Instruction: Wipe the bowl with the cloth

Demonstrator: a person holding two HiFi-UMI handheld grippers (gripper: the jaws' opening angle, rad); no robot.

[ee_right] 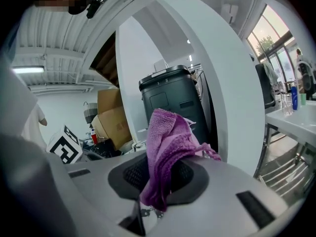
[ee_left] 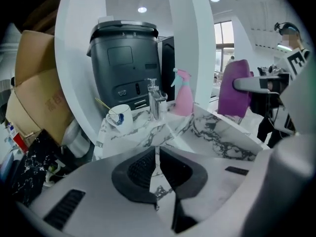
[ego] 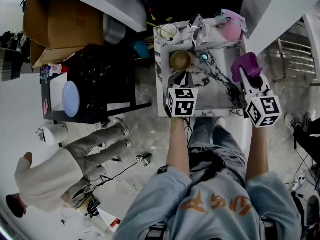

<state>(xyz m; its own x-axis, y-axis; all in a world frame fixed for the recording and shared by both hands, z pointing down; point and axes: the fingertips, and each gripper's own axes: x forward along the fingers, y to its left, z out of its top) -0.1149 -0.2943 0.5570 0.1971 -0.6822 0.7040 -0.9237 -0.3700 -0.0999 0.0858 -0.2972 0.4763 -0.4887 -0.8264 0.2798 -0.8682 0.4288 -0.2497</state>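
A brown bowl (ego: 180, 60) stands in the marble sink (ego: 220, 96), near its back left corner. My left gripper (ego: 180, 77) hangs just in front of the bowl and above it, jaws shut with nothing between them. In the left gripper view the same shut left gripper (ee_left: 157, 150) points at the sink's marble wall (ee_left: 217, 132); the bowl is hidden there. My right gripper (ego: 248, 80) is over the sink's right side, shut on a purple cloth (ego: 246, 64). In the right gripper view the cloth (ee_right: 165, 142) bunches up out of the right gripper (ee_right: 159, 177).
A faucet (ego: 196, 26), a white cup (ego: 169, 32) and a pink spray bottle (ego: 232, 26) stand along the sink's back ledge. Left of the sink are a black table (ego: 105, 84), a cardboard box (ego: 55, 24) and a standing person (ego: 50, 169). A dark bin (ee_left: 126, 63) rises behind the faucet.
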